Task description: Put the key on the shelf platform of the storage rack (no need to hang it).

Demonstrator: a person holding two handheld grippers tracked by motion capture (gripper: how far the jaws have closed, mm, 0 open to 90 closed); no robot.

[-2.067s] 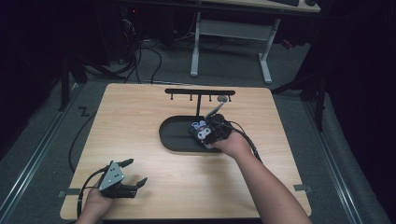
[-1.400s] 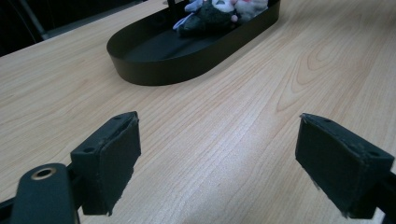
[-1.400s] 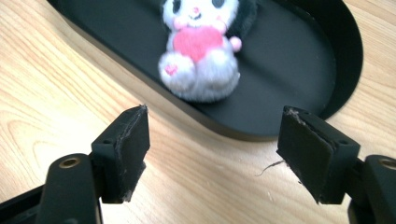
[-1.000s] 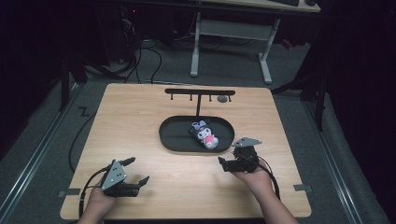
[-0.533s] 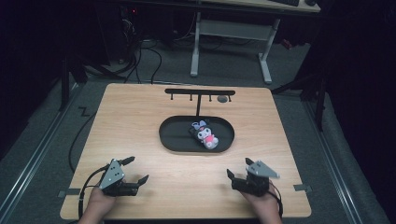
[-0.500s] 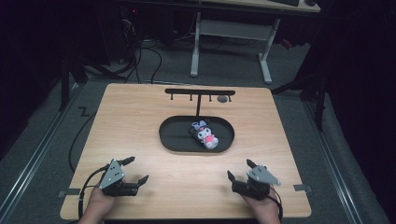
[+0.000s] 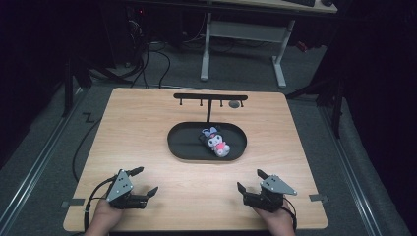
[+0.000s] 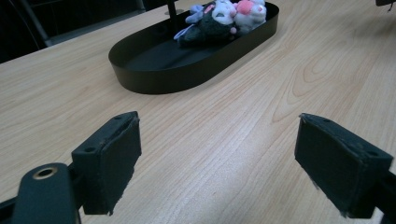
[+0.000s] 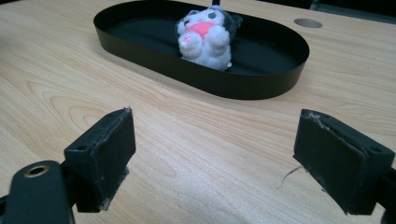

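Observation:
A small plush toy (image 7: 215, 141), dark and white with a pink front, lies in the black oval tray (image 7: 177, 147) at the table's middle. My left gripper (image 7: 147, 179) rests near the front left edge, open and empty, jaws toward the tray. My right gripper (image 7: 249, 179) sits near the front right edge, its jaws having just opened a little wider with nothing between them. The left gripper view has its gripper (image 8: 217, 163) over bare wood, the tray (image 8: 177, 79) and toy (image 8: 219, 18) beyond. In the right gripper view the gripper (image 9: 215, 158) faces the tray (image 9: 243, 88) and toy (image 9: 205, 37).
A black T-shaped rack (image 7: 209, 98) with small hooks stands just behind the tray. A round grey spot (image 7: 234, 104) marks the tabletop near it. Cables trail from both grippers over the front edge. Dark floor and a desk frame lie beyond the table.
The right hand left the plush toy in the tray, drew back to the front right of the table, and settled there. The left hand stayed put.

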